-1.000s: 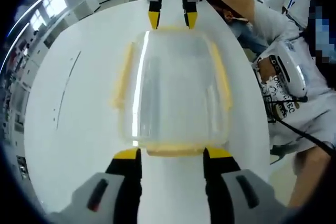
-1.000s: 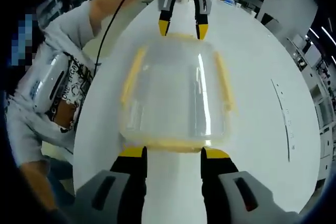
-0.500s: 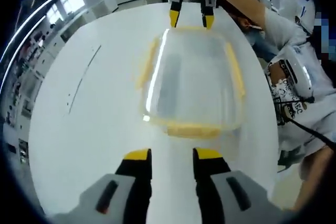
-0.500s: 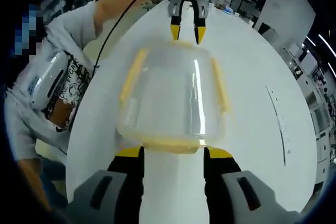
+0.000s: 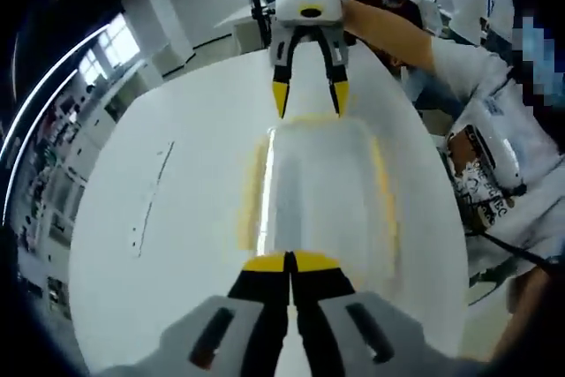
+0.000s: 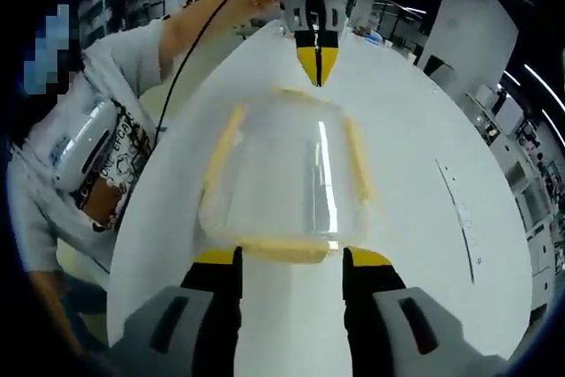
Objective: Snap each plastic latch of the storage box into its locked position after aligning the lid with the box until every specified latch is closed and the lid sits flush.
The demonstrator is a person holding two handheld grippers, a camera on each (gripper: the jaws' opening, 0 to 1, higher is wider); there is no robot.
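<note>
1. While the left gripper (image 5: pixel 290 262) rises from the bottom of its own view with its yellow tips pressed together, nothing shows between them; it sits just at the near end of the storage box (image 5: pixel 320 190).
2. The box, clear with a clear lid (image 5: pixel 322 178) and yellow latches (image 5: pixel 250 192) along its sides, lies on the white worktop (image 5: pixel 177 218), roughly in its middle, lengthwise between the two grippers.
3. In the right gripper view, the right gripper (image 6: pixel 289 258) has its tips spread apart, one at each end of the yellow latch on the box's near end (image 6: pixel 284 245); whether they touch it I cannot tell.
4. Past the box's far end in that view, the left gripper (image 6: pixel 316 64) points down, tips closed.
5. A person's sleeve (image 6: pixel 106 68) shows beyond the worktop's left edge.
</note>
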